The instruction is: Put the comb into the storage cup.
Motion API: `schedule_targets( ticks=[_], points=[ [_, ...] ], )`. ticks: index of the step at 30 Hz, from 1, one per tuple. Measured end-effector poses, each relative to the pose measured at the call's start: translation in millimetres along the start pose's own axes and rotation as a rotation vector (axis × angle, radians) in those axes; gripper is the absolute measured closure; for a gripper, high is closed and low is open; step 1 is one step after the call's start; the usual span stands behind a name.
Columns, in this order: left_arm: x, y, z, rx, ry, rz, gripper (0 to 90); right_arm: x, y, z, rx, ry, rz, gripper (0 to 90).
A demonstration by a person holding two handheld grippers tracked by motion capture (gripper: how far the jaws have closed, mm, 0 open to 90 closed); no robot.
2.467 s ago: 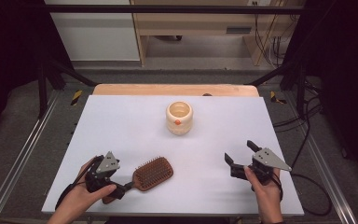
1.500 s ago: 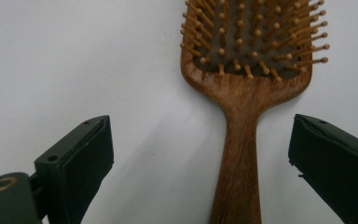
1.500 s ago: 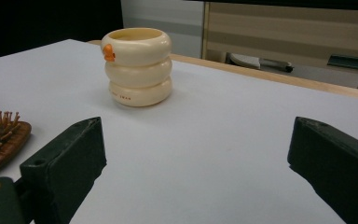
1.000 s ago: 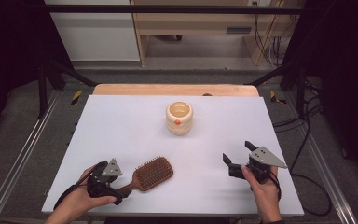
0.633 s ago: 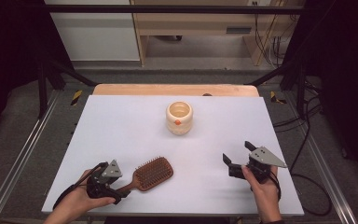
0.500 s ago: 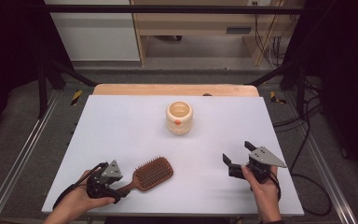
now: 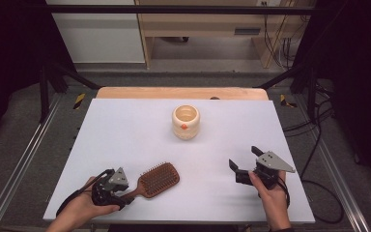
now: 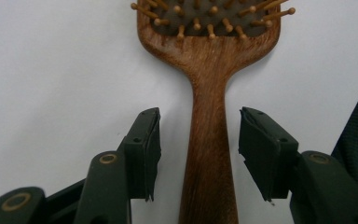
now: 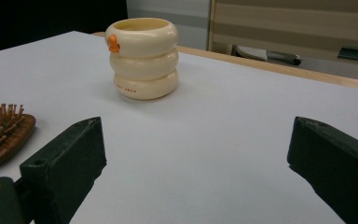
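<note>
We see a white table [image 7: 125,130] with three things of interest on it; a cream-coloured cup [image 7: 186,122] stands upright near the middle, toward the far side; its wall is made of three rounded rings one above the other, with a small orange mark near the rim on the side facing us; in the high view we look into its mouth and see only the pale inner wall, and we cannot tell if anything lies at the bottom. A wooden hairbrush [image 7: 155,181] lies flat near the front edge at the left, bristles up, its handle pointing toward the left gripper [image 7: 121,189].

In the left gripper view, the handle of the hairbrush [image 8: 209,154] runs straight between the two fingers [image 8: 144,154]; the fingers have just been closing around it, but a narrow gap of white table shows on each side, so the pads do not press the wood yet; we call them open, with the handle between them.

The right gripper [image 7: 244,166] is held by the right hand [image 7: 270,193] near the front at the right, well apart from the hairbrush and the cup; in the right gripper view its fingers [image 9: 70,158] stand wide apart with nothing between them, and they point toward the cup [image 9: 143,58]; the edge of the hairbrush [image 9: 2,133] shows at the left.
</note>
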State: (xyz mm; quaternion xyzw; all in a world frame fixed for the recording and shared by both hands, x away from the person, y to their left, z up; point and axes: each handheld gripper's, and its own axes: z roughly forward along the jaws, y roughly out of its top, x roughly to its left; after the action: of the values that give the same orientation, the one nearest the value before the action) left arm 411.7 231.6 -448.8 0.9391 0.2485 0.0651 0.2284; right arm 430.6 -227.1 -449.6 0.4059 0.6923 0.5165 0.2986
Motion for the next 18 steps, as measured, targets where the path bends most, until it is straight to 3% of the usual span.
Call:
schedule_targets(
  ticks=[18],
  points=[
    [4.3, 20.6, 4.3, 0.076, -0.029, 0.019, 59.6, -0.4, -1.0, 1.7, 0.012, 0.004, 0.009, 4.5]
  ],
)
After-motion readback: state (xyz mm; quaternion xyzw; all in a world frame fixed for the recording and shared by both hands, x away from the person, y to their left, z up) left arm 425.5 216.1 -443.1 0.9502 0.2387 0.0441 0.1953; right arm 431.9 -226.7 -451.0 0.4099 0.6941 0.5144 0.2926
